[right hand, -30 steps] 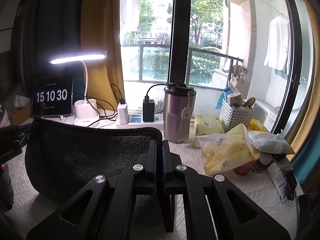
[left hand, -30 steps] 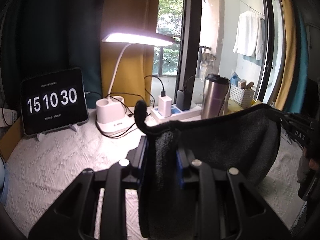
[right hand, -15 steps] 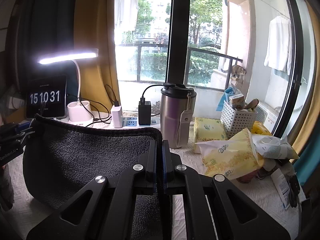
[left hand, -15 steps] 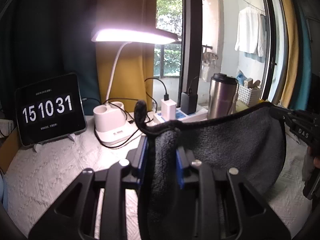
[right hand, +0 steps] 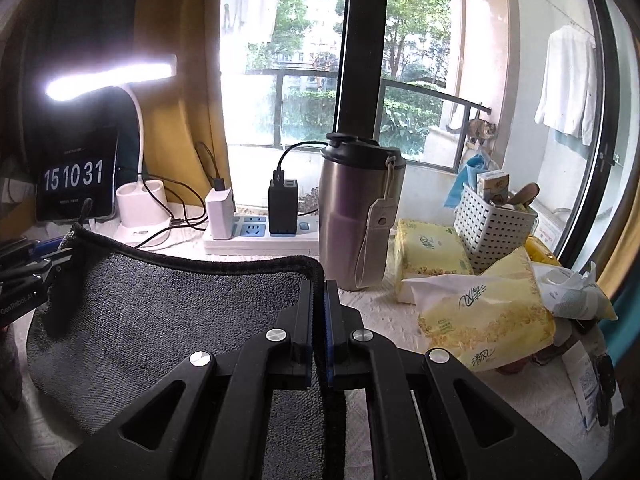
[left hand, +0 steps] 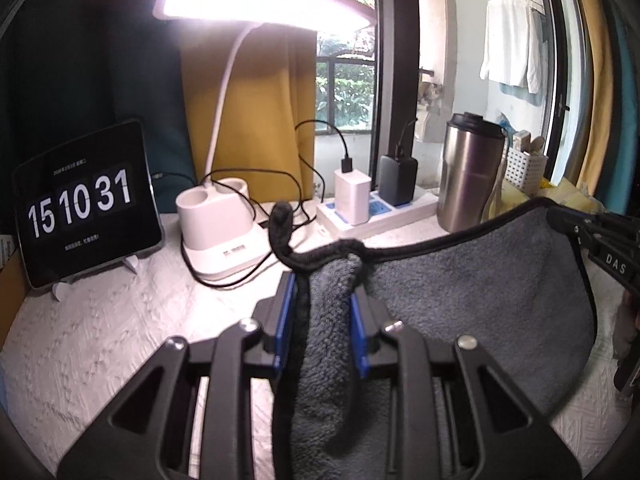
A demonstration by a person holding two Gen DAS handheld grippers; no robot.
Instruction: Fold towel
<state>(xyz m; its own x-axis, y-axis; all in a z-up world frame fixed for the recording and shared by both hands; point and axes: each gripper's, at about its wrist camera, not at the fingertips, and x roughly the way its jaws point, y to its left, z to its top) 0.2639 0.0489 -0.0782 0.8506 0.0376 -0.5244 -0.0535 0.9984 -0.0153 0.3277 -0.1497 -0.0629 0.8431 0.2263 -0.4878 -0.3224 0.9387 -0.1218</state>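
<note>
A dark grey towel (left hand: 480,292) with a black hem hangs stretched between my two grippers above the white tablecloth. My left gripper (left hand: 322,292) is shut on one top corner, bunched between the blue pads, with the hanging loop (left hand: 280,220) sticking up. My right gripper (right hand: 319,296) is shut on the other top corner of the towel (right hand: 160,312). Each gripper shows in the other's view: the right one (left hand: 600,240) at the right edge, the left one (right hand: 36,272) at the left edge. The towel's lower part sags to the table.
At the back stand a tablet clock (left hand: 84,204), a lit white desk lamp (left hand: 224,232), a power strip with chargers (right hand: 260,236) and a steel tumbler (right hand: 356,216). Tissue packs (right hand: 480,312) and a white basket (right hand: 492,220) crowd the right side.
Both grippers have moved forward toward the lamp and window with the towel held between them; the back objects loom larger. The grips are unchanged.
</note>
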